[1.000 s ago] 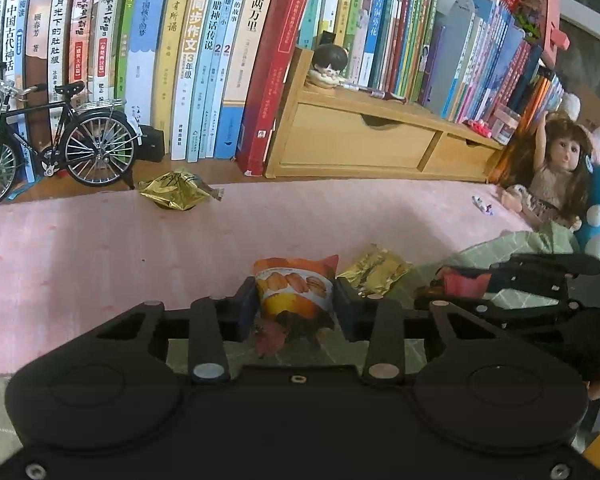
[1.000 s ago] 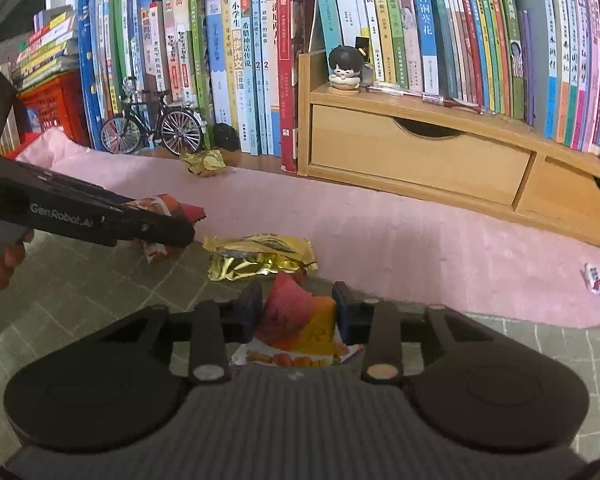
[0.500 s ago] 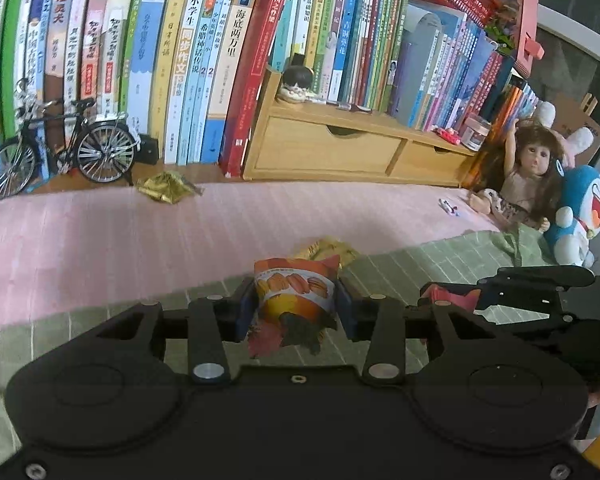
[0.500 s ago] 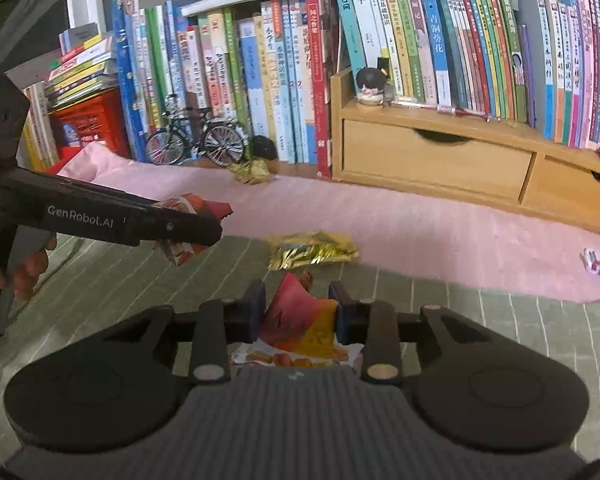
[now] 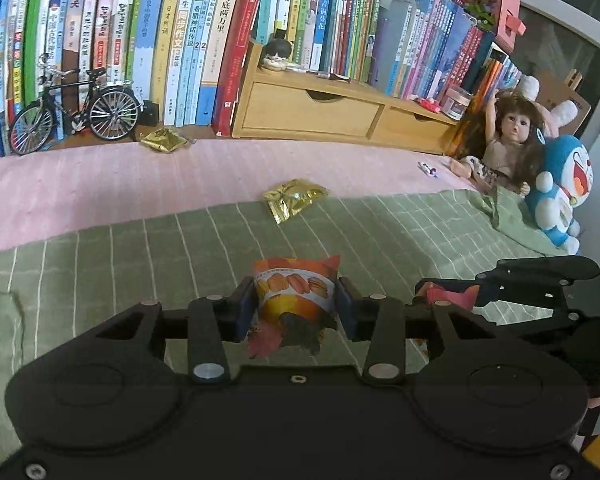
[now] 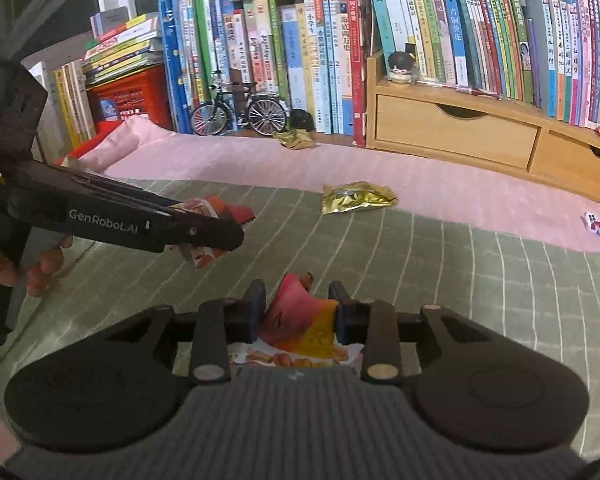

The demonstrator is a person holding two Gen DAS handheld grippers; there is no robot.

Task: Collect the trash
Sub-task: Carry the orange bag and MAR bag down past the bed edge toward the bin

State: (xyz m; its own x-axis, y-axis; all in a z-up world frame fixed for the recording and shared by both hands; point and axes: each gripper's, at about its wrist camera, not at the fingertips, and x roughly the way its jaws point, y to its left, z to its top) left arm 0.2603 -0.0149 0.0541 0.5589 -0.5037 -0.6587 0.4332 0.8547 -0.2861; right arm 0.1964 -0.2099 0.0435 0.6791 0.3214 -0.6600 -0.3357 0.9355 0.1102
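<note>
My left gripper is shut on an orange snack wrapper printed with biscuits. The same wrapper shows in the right wrist view, pinched in the left gripper at the left. My right gripper is shut on a red and orange snack wrapper; that gripper juts in from the right of the left wrist view. A gold foil wrapper lies where the pink and green bedding meet. A second gold wrapper rests by the model bicycle. A small candy wrapper lies on the pink sheet.
A green striped blanket covers the near bed, a pink sheet the far part. Books, a model bicycle and a wooden drawer unit line the back. A doll and a blue plush sit at the right.
Both grippers have pulled back from the shelf and risen, each still holding its wrapper. The gold wrapper on the bed now lies farther ahead of them.
</note>
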